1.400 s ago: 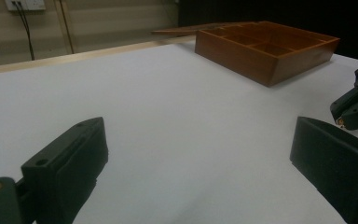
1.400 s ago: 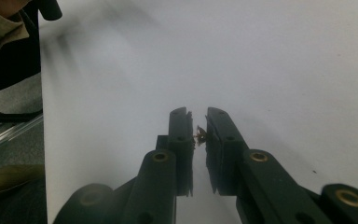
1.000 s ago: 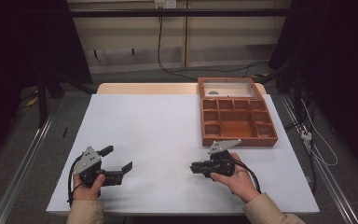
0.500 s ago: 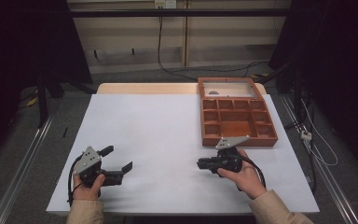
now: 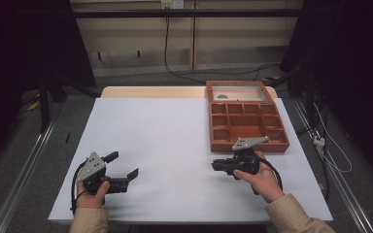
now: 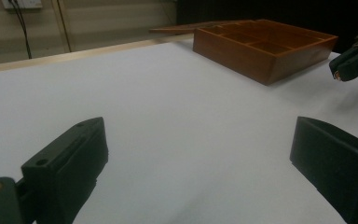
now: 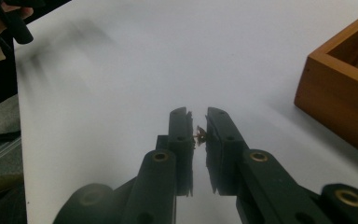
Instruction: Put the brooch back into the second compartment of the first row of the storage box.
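Since the earlier high-view frames, the right gripper has shifted rightward and a little away from the person, ending closer to the near edge of the wooden compartment box; the left gripper has kept its place near the front left of the white table.

The right gripper's 2 jaws are nearly together, pinching a tiny brass-coloured part between their pads; the part sits well back from the jaw tips, and what kind of part it is cannot be told at this size. The gripper lies level above the table, jaws pointing toward the person's left, with the box just beyond and beside it. The left gripper's jaws stand wide apart with bare table between them.

The right gripper view brings out the small part and a corner of the box, which the high view is too coarse to resolve. The left gripper view shows the box's compartments from the side and the right gripper's tip at its right edge. The high view alone gives both hands, the box's open lid at the far end, and the floor around the table.
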